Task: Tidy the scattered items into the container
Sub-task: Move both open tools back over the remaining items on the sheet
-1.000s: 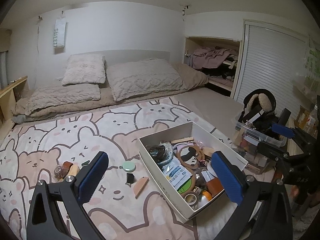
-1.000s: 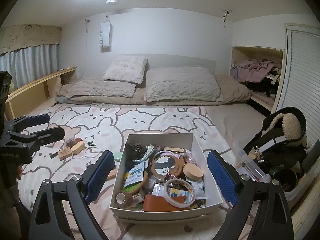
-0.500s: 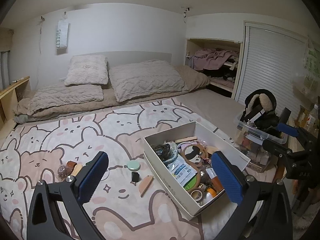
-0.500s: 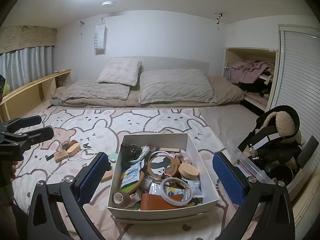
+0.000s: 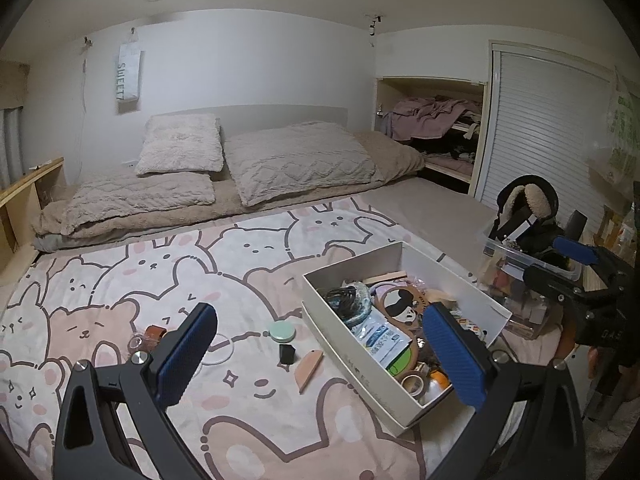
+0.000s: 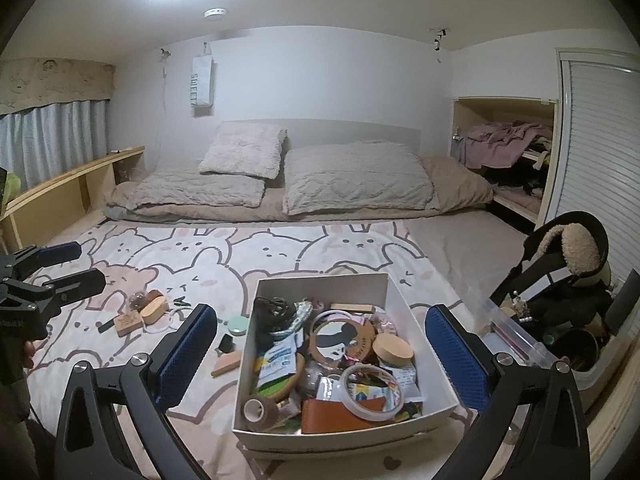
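A white box (image 5: 348, 344) (image 6: 248, 364) full of small items sits on the bunny blanket. Loose on the blanket left of it lie a green round tin (image 5: 282, 330) (image 6: 237, 325), a small black item (image 5: 286, 353) (image 6: 226, 343), a flat wooden piece (image 5: 310, 365) (image 6: 226, 366), a clear ring (image 5: 218, 354) and wooden and brown items (image 6: 140, 314) (image 5: 154, 332). My left gripper (image 5: 320, 356) is open and empty above the loose items. My right gripper (image 6: 322, 356) is open and empty above the box. Each gripper shows in the other's view, the left one (image 6: 60, 268) and the right one (image 5: 560, 264).
A clear plastic bin (image 5: 520, 276) (image 6: 532, 340) with a black bag and fleece earmuffs stands right of the box. Pillows (image 5: 288, 160) lie at the bed's head. A wooden shelf (image 6: 68, 184) runs along the left. A closet with clothes (image 6: 508, 152) is at the back right.
Both grippers have pulled back and up a little, so the box and loose items sit slightly farther off. Both stay open and empty.
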`<state>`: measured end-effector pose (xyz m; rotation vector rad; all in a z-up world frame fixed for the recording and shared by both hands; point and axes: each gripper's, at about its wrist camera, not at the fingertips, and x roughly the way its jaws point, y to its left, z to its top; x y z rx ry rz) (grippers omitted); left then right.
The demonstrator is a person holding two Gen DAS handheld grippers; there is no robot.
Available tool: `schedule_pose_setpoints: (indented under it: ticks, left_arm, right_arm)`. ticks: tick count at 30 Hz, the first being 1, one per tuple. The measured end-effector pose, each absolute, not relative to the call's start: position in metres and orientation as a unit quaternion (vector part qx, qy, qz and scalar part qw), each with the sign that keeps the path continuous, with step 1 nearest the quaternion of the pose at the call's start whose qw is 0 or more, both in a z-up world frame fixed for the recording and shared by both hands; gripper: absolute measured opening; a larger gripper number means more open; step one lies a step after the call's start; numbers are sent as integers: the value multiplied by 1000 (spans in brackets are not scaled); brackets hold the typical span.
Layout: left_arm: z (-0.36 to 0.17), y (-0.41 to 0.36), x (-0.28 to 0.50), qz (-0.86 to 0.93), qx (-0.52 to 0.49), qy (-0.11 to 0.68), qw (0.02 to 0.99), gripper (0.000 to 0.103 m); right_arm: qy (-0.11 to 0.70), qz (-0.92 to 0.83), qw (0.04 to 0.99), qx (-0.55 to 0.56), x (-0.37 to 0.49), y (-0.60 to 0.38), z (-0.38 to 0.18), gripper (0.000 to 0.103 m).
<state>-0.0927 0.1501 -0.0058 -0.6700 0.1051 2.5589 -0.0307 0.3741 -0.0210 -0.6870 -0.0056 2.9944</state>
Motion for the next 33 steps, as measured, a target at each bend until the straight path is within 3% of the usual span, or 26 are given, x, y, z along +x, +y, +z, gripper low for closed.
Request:
schedule_pose_setpoints:
  ticks: [33]
  left_arm:
    - [-32,66,-126,951,-258,7,170,103]
  right_arm:
    - [4,971,-16,-238,-83,309,-35,103]
